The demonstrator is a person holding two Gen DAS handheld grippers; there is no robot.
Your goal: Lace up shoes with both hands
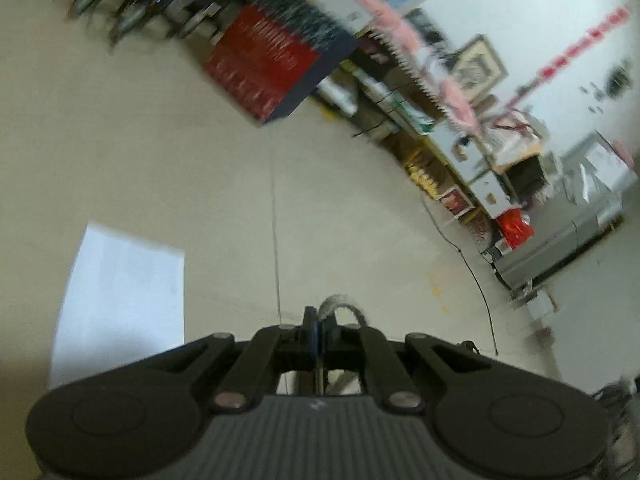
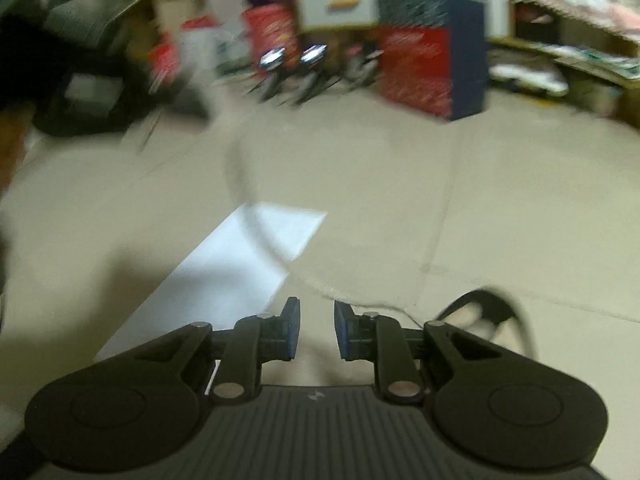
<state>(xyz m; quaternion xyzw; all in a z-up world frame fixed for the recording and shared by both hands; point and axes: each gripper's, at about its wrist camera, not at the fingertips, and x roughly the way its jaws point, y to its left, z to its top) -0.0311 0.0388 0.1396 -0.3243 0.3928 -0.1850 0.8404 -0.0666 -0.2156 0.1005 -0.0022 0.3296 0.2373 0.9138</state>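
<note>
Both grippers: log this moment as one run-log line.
left gripper: shut on shoelace | right gripper: open, nothing between pads | lace strand over white sheet | shoe: not in view

shoe out of view, lace (image 2: 256, 216) motion-blurred, background clutter smeared

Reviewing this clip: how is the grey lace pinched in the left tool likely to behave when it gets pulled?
Probably floppy: the lace curls over in a loop just beyond the shut left tool. Its woven, fuzzy look suggests it grips rather than slips. In the right wrist view a lace trails loosely over the white paper, so it likely drags along.
</note>
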